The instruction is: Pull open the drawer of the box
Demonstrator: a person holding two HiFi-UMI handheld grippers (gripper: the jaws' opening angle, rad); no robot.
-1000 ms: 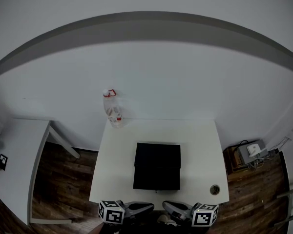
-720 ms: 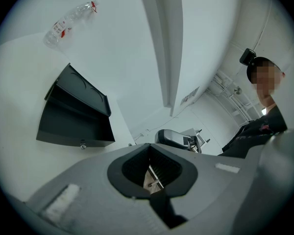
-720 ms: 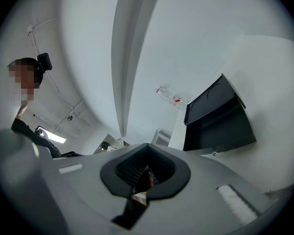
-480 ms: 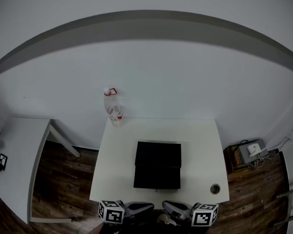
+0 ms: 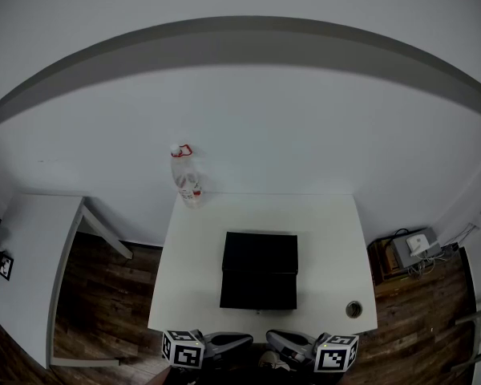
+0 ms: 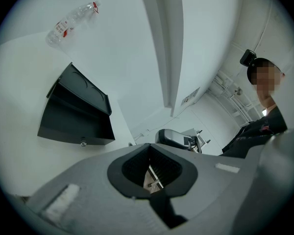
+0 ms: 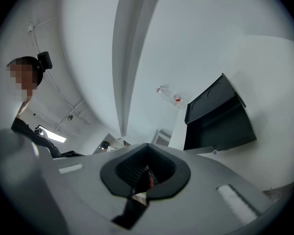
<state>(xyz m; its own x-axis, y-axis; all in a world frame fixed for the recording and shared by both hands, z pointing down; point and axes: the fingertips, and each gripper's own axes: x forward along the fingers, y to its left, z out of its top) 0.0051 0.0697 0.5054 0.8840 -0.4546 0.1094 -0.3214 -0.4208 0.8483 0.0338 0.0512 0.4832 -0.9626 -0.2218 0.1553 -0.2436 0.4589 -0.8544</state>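
A black box sits in the middle of the white table. Its drawer front faces me, closed, with a small metal knob low at its middle; the knob also shows in the right gripper view. The box lies ahead and left of the left gripper, and the same box ahead and right of the right one. My left gripper and right gripper hang side by side just off the table's near edge, clear of the box. Both are shut with nothing held: left gripper, right gripper.
A clear plastic bottle with a red label stands at the table's back left corner. A cable hole is near the front right corner. A second white table stands to the left, and a grey device with cables lies on the wooden floor at the right.
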